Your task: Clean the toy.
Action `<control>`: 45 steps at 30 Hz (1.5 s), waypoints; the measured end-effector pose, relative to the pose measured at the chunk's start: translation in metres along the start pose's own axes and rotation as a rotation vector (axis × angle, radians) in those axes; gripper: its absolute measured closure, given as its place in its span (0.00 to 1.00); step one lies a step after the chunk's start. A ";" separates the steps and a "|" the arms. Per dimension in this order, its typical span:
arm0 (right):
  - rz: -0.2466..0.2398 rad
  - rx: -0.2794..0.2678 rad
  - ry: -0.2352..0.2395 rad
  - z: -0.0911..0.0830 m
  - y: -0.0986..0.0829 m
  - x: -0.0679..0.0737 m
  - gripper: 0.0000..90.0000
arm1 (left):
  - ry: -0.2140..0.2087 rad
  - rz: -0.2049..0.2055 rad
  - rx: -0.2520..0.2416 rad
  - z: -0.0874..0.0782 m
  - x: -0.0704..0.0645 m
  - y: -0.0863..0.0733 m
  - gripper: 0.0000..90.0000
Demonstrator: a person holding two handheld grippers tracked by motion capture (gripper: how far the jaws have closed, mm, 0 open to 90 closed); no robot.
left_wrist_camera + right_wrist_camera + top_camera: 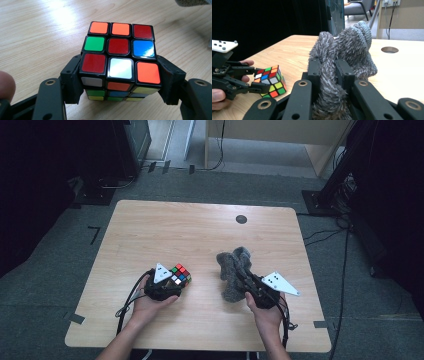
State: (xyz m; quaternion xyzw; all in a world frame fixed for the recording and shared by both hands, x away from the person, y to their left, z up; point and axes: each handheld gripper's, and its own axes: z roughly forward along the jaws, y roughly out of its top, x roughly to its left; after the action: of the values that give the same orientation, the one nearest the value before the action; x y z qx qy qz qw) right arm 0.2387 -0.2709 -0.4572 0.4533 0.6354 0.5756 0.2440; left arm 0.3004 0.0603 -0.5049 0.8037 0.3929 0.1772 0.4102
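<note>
A scrambled colour cube [180,274] sits at the near left of the wooden table [165,227], and my left gripper [172,281] is shut on it. In the left gripper view the cube [120,58] is clamped between the two black jaws, one on each side. A grey fuzzy cloth [234,270] lies at the near right. My right gripper [245,277] is shut on a fold of it. In the right gripper view the cloth [348,50] bunches up between and above the jaws, and the cube [270,81] shows at the left in the other gripper [260,80].
A round dark hole [241,219] is set in the table's far right part. Cables [129,297] trail from both grippers over the near edge. Dark stands and furniture ring the table on the grey floor.
</note>
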 end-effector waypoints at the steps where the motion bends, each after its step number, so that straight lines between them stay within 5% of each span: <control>1: -0.001 0.001 -0.001 0.001 -0.001 0.000 0.86 | -0.004 -0.005 -0.001 0.000 0.000 0.000 0.38; 6: -0.004 0.037 -0.010 0.006 -0.008 -0.004 0.86 | 0.000 -0.036 -0.015 0.003 -0.002 0.000 0.38; 8: 0.001 0.046 -0.015 0.007 -0.010 -0.006 0.86 | -0.061 -0.066 -0.021 0.001 -0.002 0.001 0.37; 12: 0.003 0.057 -0.034 0.009 -0.012 -0.009 0.83 | -0.081 -0.059 -0.031 -0.002 -0.008 0.005 0.16; 18: 0.005 0.114 -0.061 0.014 -0.018 -0.013 0.74 | -0.092 -0.079 -0.057 -0.010 -0.005 0.009 0.12; 26: 0.010 0.135 -0.061 0.015 -0.017 -0.012 0.50 | -0.154 -0.163 -0.171 -0.050 0.014 0.027 0.11; 31: 0.017 0.181 -0.071 0.016 -0.011 -0.012 0.35 | -0.124 -0.156 -0.182 -0.071 0.024 0.026 0.11; 39: 0.017 0.162 -0.077 0.009 0.003 -0.009 0.28 | -0.095 -0.192 -0.157 -0.073 0.034 0.009 0.15; 45: 0.007 0.175 -0.096 0.002 0.011 -0.017 0.15 | -0.045 -0.172 -0.158 -0.086 0.044 -0.003 0.15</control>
State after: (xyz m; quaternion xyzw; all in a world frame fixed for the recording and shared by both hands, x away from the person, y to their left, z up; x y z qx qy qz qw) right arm 0.2512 -0.2848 -0.4510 0.5020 0.6692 0.4965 0.2317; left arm 0.2746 0.1405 -0.4571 0.7362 0.4357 0.1536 0.4945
